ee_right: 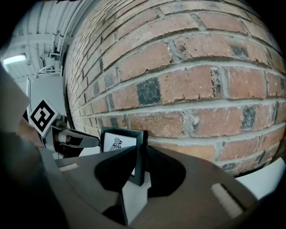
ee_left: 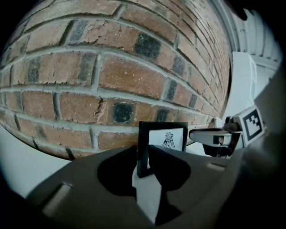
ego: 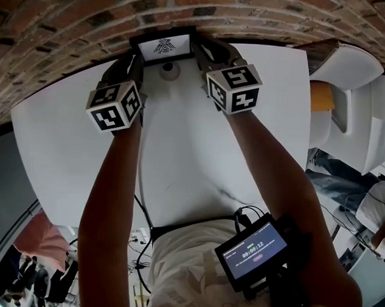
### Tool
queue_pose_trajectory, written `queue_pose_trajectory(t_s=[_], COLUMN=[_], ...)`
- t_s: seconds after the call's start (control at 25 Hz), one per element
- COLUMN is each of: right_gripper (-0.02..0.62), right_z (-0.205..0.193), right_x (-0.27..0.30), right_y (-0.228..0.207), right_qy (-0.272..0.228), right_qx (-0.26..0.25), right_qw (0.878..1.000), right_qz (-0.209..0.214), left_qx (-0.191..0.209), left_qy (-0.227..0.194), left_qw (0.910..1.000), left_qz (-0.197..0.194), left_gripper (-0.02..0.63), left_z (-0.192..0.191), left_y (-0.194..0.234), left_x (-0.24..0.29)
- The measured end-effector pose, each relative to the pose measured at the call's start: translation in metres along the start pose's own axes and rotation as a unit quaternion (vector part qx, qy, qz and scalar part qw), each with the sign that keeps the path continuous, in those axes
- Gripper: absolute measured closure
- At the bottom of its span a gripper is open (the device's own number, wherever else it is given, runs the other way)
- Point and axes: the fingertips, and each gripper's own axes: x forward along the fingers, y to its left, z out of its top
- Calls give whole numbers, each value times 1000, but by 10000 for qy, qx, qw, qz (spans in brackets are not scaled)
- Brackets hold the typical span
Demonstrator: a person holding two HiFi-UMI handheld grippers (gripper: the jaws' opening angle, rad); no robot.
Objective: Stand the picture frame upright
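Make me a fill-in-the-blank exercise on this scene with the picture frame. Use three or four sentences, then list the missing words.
1. The picture frame stands ___ on the table.
2. The table's top is ___ in colour.
3. The wall behind the frame is built of ___.
4. As the head view shows it, the right tool has the frame's ___ edge between its jaws.

Missing words: upright; white; brick; right.

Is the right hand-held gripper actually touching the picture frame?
Touching. In the right gripper view, the right hand-held gripper has both jaws flush against the right edge of the picture frame, with no gap visible.
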Motion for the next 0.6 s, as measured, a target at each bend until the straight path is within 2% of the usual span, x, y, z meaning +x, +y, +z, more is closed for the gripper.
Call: queue_pose_trajectory(t_s=[0.32, 0.6], right_gripper=[559, 586], right_z=[0, 3], right_x=[-16, -42], right_y=[18, 40], right_qy=[-7, -48], right_qx=[-133, -310], right_qw=[9998, 9990], right_qz=[138, 314], left_qx=[-182, -235], left_qy=[-46, -185], left_qw=[9998, 9995], left_qz=[-22, -61], left_gripper=[525, 591], left_z=[-12, -21], left_y=[-16, -36], left_x=[-29, -67])
